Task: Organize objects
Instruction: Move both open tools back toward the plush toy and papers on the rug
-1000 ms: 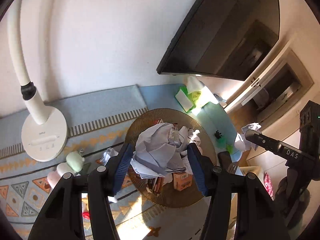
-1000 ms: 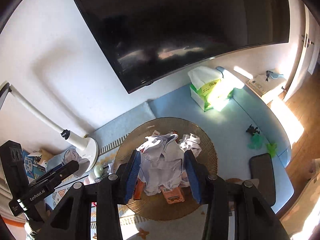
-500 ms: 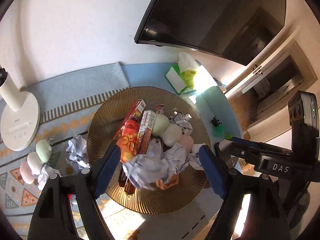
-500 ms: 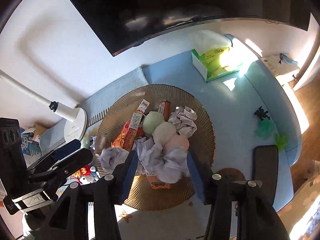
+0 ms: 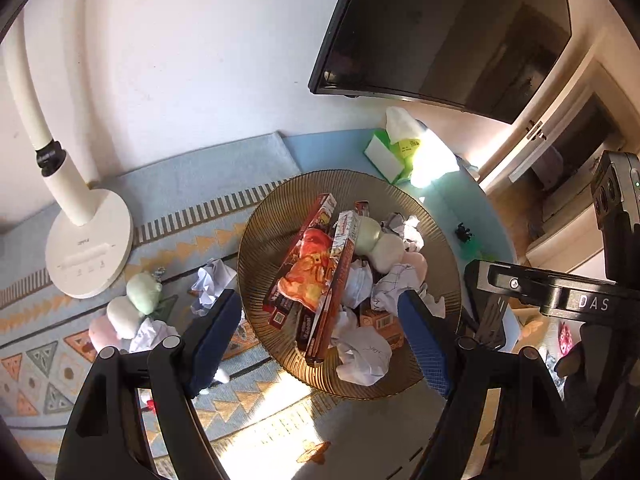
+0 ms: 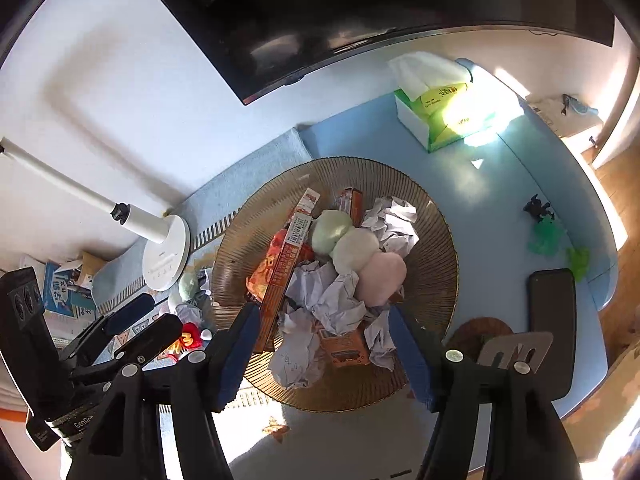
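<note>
Both the left gripper (image 5: 320,328) and right gripper (image 6: 320,344) hover with jaws spread, empty, above the brown tray (image 6: 436,240), where clutter is collected.

A pale blue table (image 6: 500,184) carries a patterned mat (image 5: 52,344) at left, a ribbed brown plate (image 6: 432,248) in the middle, a lamp base (image 5: 88,248), a tissue box (image 6: 440,116) far right, and a phone (image 6: 552,300).
</note>
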{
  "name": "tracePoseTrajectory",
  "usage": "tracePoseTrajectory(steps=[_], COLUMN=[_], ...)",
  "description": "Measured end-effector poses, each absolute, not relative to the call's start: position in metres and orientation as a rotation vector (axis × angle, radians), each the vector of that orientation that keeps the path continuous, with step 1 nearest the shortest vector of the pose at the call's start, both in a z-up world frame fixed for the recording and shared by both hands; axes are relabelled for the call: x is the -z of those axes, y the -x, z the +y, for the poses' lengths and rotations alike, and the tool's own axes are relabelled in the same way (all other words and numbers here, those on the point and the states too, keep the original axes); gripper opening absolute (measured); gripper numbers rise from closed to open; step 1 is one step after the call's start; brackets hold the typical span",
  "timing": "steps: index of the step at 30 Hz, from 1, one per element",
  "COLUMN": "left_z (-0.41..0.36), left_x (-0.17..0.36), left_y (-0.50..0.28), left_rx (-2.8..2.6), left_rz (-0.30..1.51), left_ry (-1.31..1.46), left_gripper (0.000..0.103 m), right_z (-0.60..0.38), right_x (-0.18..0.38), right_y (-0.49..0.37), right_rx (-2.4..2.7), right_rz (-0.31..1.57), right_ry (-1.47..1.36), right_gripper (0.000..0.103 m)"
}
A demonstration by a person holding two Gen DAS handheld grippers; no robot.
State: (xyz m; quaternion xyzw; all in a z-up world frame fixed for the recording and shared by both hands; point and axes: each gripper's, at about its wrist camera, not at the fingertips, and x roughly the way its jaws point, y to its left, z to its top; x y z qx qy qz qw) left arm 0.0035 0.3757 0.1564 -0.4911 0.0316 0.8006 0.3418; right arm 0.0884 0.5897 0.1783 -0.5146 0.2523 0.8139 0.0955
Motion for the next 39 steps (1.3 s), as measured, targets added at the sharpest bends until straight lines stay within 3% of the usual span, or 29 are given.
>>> tracePoseTrajectory(steps=[10,17,22,29,32,36,39], left_z=[0.324,0.223,0.167,0.154,0.163,0.186,0.206], left_x=[-0.153,-0.115,-0.078,-0.054,-0.051,-0.048,-0.038], left_y=[-0.002,0.028,0.041,0.051,0.062,0.082,0.095], left_rx=[-2.127,-2.326,-2.27,-2.174,-2.126,-2.065,-1.977], left_rz=[0.081,-0.013,-0.002,-0.051,-0.026,0.09,0.183], left_ry=[1.283,1.464,1.615,1.655,1.622,1.532,1.499], left_gripper=[0.079,0.079,0.079,0.079,0.079,0.079,0.079], right_z=[0.525,0.475,0.424,0.372,0.369,0.377,0.38], right_x=[-0.175,-0.162,-0.13,-0.077,-0.057,-0.039,-0.03], right_y=[-0.074,-0.068,-0.059,-0.03,-0.014,-0.003,0.004], right_rx=[-2.459,-2.482,-2.478,-2.478,-2.436,-2.333,-2.259], right_rz=[0.654,0.641,0.634,0.603,0.728,1.038,1.069], right_ry=[1.595,1.65,1.776,1.892,1.92,1.901,1.889], right_gripper=[0.065,0.066,0.066,0.066,0.066,0.066,0.066])
